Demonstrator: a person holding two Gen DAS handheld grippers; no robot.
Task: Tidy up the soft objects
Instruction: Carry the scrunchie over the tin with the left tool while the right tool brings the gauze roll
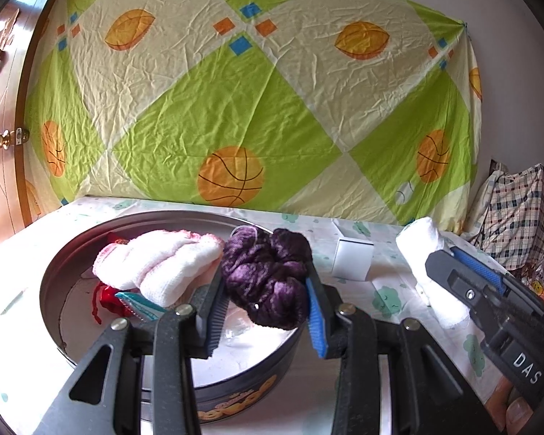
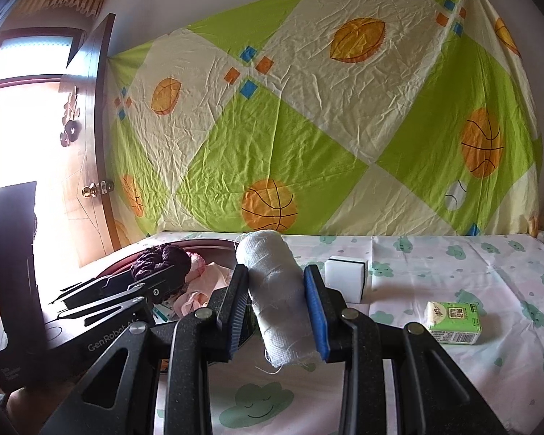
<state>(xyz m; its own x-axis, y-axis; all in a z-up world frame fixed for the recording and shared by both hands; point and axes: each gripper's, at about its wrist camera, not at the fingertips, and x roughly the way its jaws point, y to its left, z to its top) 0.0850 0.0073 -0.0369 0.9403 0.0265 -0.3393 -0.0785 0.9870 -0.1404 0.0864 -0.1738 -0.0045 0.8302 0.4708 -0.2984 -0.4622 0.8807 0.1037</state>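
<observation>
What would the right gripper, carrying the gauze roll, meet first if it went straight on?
Probably nothing near: beyond the right gripper and its gauze roll lies bare tablecloth, then the hanging sheet. The white block sits slightly right.

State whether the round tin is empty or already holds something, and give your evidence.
Not empty. The round tin already holds a pink-white cloth and red items; bare floor still shows.

Purple yarn skein (image 1: 268, 282) over round tin (image 1: 54, 290) (gauze roll (image 2: 277, 297) beside).
</observation>
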